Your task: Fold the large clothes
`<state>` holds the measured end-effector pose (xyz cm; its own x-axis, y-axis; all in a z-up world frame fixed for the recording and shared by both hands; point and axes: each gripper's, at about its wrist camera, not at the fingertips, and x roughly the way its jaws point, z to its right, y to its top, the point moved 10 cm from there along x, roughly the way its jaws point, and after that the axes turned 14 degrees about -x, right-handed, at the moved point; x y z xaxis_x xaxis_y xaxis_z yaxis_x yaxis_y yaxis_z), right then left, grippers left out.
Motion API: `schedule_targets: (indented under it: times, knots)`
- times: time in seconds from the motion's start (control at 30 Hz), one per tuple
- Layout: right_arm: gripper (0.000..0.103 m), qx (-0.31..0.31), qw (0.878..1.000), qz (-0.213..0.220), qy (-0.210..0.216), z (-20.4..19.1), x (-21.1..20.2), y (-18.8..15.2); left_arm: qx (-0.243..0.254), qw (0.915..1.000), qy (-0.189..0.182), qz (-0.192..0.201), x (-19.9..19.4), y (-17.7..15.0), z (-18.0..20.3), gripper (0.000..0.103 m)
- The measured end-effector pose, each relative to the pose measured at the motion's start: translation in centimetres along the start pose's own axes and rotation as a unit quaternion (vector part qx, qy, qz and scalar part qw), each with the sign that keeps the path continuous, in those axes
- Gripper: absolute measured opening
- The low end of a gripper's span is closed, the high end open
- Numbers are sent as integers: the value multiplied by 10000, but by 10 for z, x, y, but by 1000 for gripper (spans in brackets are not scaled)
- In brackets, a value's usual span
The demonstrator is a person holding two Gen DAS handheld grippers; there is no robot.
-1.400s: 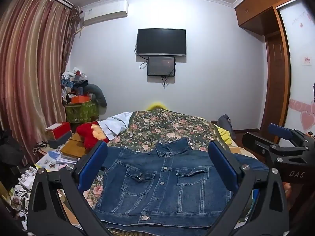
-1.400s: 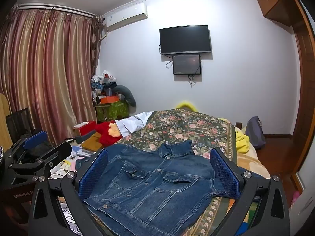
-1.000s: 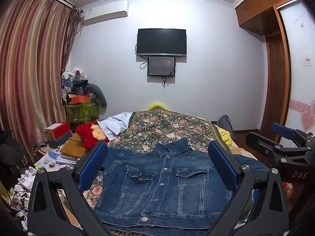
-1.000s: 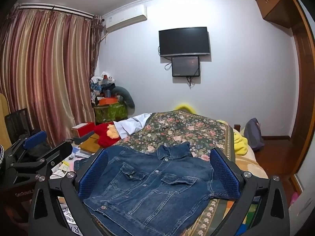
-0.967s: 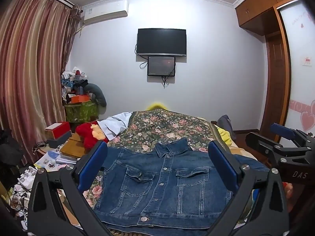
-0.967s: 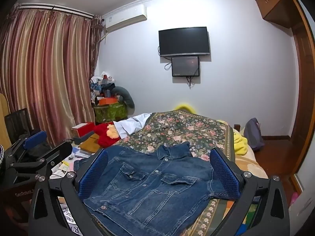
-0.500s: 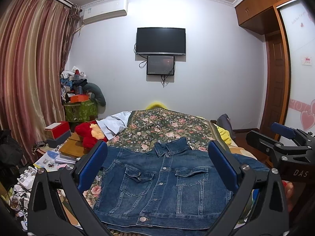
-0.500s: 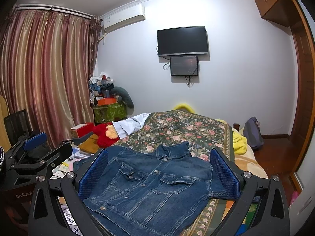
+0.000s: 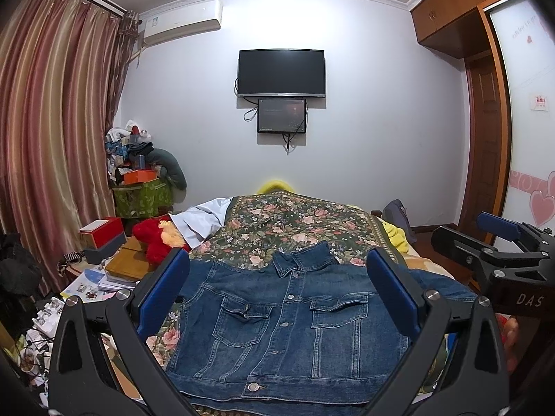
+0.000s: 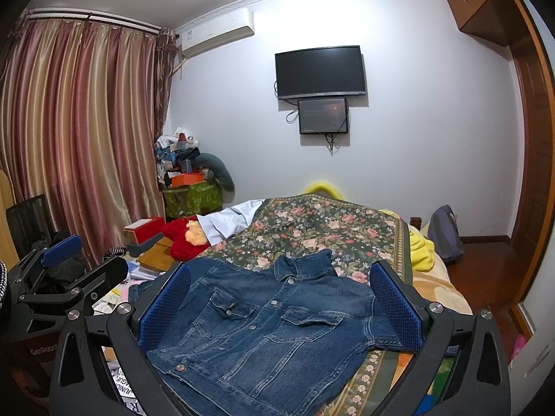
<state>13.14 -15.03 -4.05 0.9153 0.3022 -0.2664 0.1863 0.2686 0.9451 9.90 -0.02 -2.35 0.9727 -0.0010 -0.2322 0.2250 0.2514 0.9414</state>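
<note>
Denim jacket (image 9: 288,319) lies flat, buttoned, on my floral bedspread (image 9: 295,222); both my grippers, left (image 9: 277,294) and right (image 10: 281,301), hover wide and empty. Folding hasn't begun; next I'd grab a sleeve.

I see a black television (image 9: 281,72) mounted at the centre of the far wall, with a smaller screen (image 9: 281,115) just below it. An air conditioner (image 9: 182,18) sits at upper left, beside striped curtains (image 9: 52,131) filling the left edge. A red plush toy (image 10: 185,237) lies at mid-left, near a floral bedspread (image 9: 295,223).
</note>
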Motion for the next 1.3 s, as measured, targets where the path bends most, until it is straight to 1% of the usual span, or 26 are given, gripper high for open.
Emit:
schedule_targets:
  times: [0.93, 1.13, 1.3]
  knots:
    - [103, -3, 10000, -13, 0, -1, 3, -3, -58, 10000, 13, 0, 1, 2, -1, 103]
    - [103, -14, 10000, -38, 5, 0, 6, -5, -94, 9999, 30, -40, 6, 1, -4, 103]
    - [103, -29, 9999, -85, 49, -2, 18, -7, -119, 9999, 5, -105, 17, 2, -6, 103]
